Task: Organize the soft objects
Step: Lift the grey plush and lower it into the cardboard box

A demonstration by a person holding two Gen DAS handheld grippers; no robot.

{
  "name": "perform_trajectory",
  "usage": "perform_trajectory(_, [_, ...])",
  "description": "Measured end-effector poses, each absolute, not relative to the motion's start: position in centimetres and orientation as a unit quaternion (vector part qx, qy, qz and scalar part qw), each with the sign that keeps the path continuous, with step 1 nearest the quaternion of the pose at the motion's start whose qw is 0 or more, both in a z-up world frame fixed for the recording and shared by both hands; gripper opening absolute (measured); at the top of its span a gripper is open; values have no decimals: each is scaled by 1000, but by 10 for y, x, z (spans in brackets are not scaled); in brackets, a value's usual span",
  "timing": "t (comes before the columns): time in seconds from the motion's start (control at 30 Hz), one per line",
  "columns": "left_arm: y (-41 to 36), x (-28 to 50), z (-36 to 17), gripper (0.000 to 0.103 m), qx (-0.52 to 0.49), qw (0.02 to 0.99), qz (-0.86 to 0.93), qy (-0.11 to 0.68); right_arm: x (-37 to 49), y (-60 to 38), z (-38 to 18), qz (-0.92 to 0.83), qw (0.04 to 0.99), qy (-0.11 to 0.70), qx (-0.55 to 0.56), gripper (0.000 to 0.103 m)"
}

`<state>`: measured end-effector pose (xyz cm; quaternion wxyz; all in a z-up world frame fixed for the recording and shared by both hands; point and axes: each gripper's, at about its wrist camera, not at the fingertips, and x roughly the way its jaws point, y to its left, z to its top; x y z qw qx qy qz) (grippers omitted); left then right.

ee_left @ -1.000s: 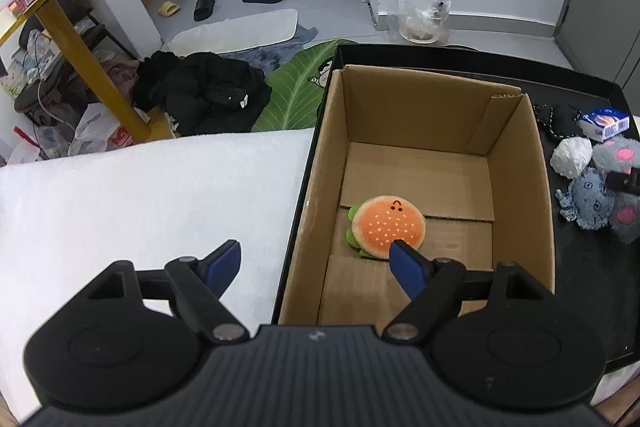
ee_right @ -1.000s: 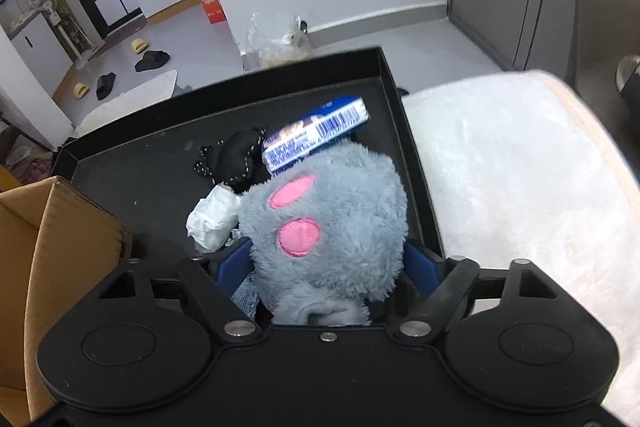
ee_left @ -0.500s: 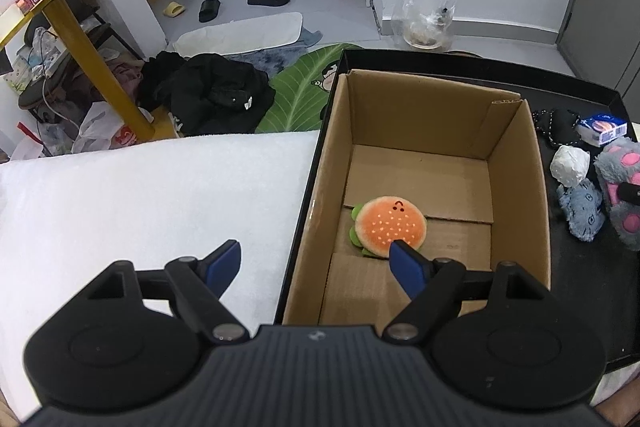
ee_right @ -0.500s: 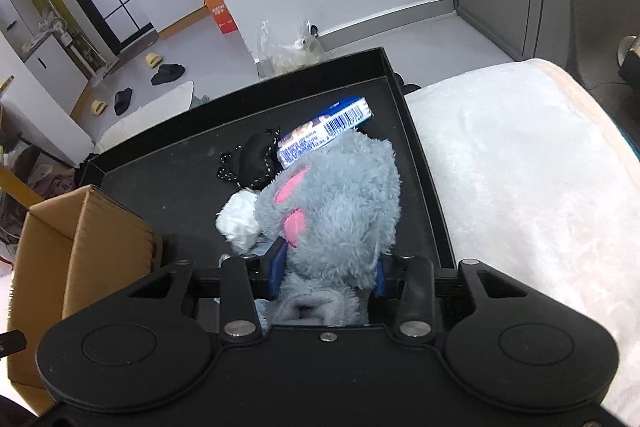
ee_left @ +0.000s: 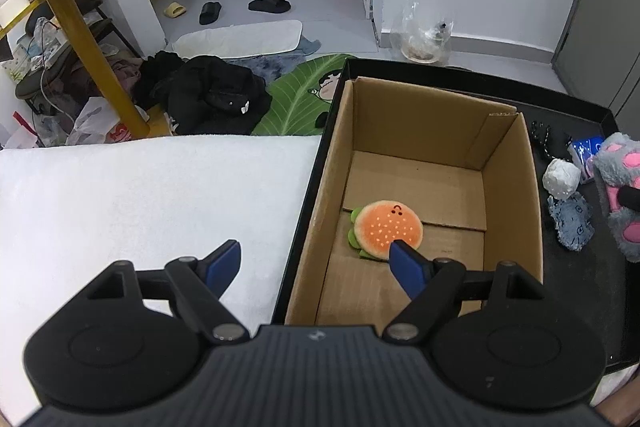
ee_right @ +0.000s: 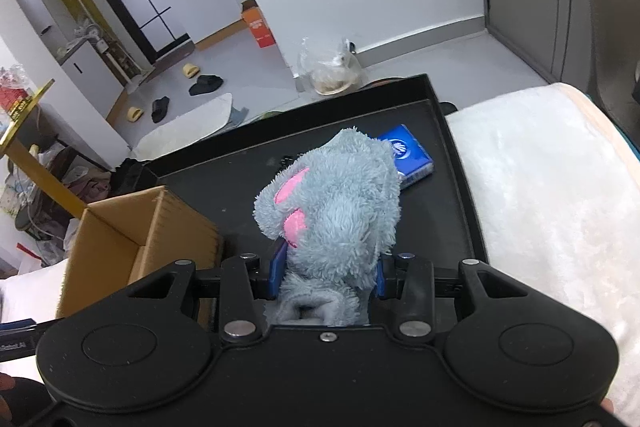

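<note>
My right gripper [ee_right: 328, 273] is shut on a fluffy grey plush with pink pads [ee_right: 332, 211], held up above the black tray [ee_right: 460, 187]. The same plush [ee_left: 618, 187] shows at the right edge of the left wrist view. The cardboard box [ee_left: 536, 195] stands open on the tray, and an orange burger plush [ee_left: 386, 227] lies on its floor. My left gripper [ee_left: 316, 259] hangs open over the box's near left wall, with nothing between its fingers. A small blue-grey plush [ee_left: 570, 221] lies on the tray beside the box.
A blue tissue pack [ee_right: 412, 159] lies on the tray behind the plush. A crumpled white wad [ee_left: 562, 179] and a black corded item [ee_left: 540, 137] lie near the box. White fleece [ee_left: 140, 207] covers the surface on both sides of the tray. The cluttered floor lies beyond.
My right gripper has closed on the grey plush and lifted it off the tray, toward the box. The left gripper has stayed open over the box's edge.
</note>
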<state>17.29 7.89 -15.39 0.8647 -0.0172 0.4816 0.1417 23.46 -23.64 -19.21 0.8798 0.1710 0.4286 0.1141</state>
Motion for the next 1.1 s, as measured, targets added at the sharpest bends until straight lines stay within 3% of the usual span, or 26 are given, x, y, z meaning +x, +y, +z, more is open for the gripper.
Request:
perform_trajectory(0.5, [97,170,-164,76,-65,860,132,489,232,-194,-160,184,881,405,160,40])
perform_trajectory(1.1, [109,169,-173,30,-90,860,110,491,225,-115,-125,258,887,379,49,41])
